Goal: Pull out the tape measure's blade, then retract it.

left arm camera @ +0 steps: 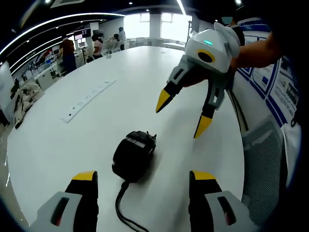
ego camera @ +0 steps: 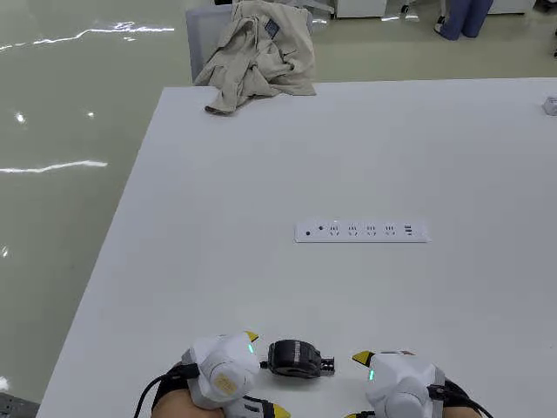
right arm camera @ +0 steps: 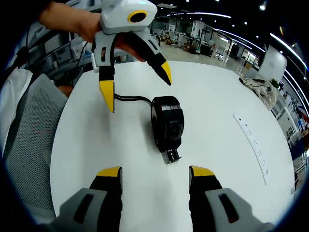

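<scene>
Tape measure, black, lies on the white table at its near edge, between the two pairs of tongs and touching neither. Left tongs sit just left of it, right tongs just right, both released and empty. Its blade tip faces the right tongs; a black cord trails from it toward the left. Beyond the tape measure lies a white power strip; far beyond, a beige jacket is heaped at the table's far edge.
</scene>
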Available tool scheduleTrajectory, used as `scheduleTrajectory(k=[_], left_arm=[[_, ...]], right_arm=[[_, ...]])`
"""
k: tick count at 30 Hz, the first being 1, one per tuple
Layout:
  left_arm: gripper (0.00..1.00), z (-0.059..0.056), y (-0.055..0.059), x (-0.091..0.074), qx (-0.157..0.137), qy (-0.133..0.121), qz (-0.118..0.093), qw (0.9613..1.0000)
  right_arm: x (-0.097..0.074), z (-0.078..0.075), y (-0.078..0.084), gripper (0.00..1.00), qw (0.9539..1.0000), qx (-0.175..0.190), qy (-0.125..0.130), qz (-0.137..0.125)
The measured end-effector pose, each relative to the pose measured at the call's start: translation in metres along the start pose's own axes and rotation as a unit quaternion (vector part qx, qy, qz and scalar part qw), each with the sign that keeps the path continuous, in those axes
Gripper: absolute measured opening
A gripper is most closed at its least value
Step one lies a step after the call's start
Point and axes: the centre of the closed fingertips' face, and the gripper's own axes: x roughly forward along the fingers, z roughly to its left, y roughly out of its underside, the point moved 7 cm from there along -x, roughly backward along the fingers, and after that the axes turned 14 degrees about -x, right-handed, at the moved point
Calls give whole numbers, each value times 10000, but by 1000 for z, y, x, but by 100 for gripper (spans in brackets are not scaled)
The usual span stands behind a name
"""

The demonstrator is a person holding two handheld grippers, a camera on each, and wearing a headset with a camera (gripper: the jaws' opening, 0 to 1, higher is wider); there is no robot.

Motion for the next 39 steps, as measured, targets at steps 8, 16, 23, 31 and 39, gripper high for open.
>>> scheduleTrajectory(k=[8, 16, 23, 31, 39], left_arm=[[73, 5, -4, 9, 181, 100, 51, 9998], [69, 9, -3, 21, 354, 191, 141, 9991], [66, 14, -11, 28, 542, 303, 161, 9979], [61, 23, -19, 35, 733, 423, 186, 9962], [58, 22, -22, 42, 1121, 575, 353, 9914]], right_arm=[[9, -10, 0, 55, 9997, -185, -128, 2], [18, -15, 3, 53, 9991, -337, -259, 2], [26, -20, 7, 51, 9985, -406, -361, 35], [34, -27, 14, 49, 9982, -427, -418, 37], [42, -32, 19, 47, 9979, -419, -485, 23]])
